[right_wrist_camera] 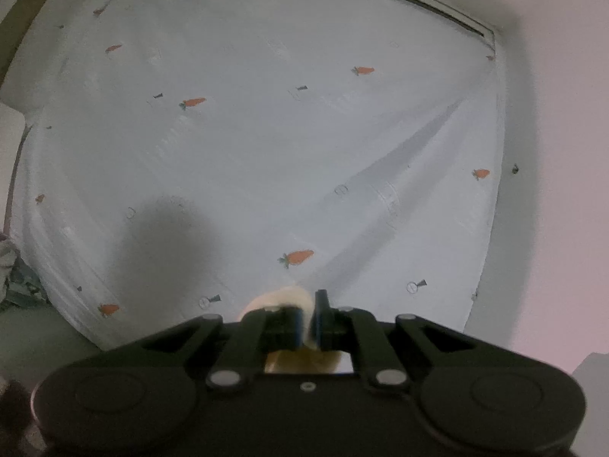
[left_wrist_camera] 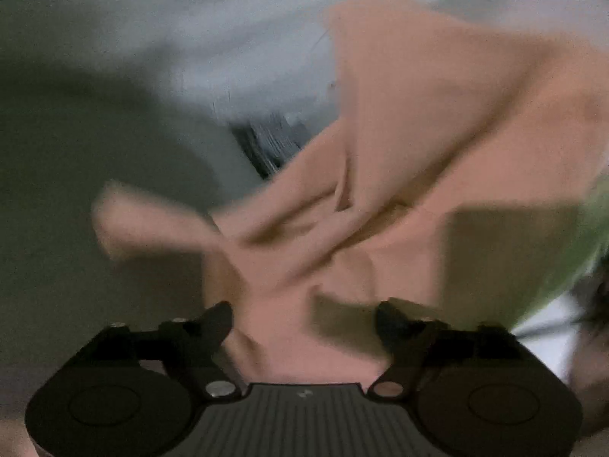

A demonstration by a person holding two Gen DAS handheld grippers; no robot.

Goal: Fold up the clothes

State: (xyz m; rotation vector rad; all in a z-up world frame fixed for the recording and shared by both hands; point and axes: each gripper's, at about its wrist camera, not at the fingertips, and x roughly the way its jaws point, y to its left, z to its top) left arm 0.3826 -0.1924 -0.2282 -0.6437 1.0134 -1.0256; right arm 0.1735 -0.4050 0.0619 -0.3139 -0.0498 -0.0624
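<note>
I am looking at a home bedroom: a carrot-printed bedsheet [right_wrist_camera: 266, 133] is covering a bed beside a plain wall [right_wrist_camera: 563, 152].

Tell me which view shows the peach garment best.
The left wrist view: the peach garment fills the frame, blurred, beyond the open left gripper. The right wrist view shows only a pale bit pinched in the right gripper.

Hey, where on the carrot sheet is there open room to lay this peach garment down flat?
The carrot-print sheet lies bare across its middle, from the diagonal crease on the right to the sheet's left edge. It is crowded only right at the right gripper, shut on a fold of the peach garment, which bunches before the open left gripper.
</note>
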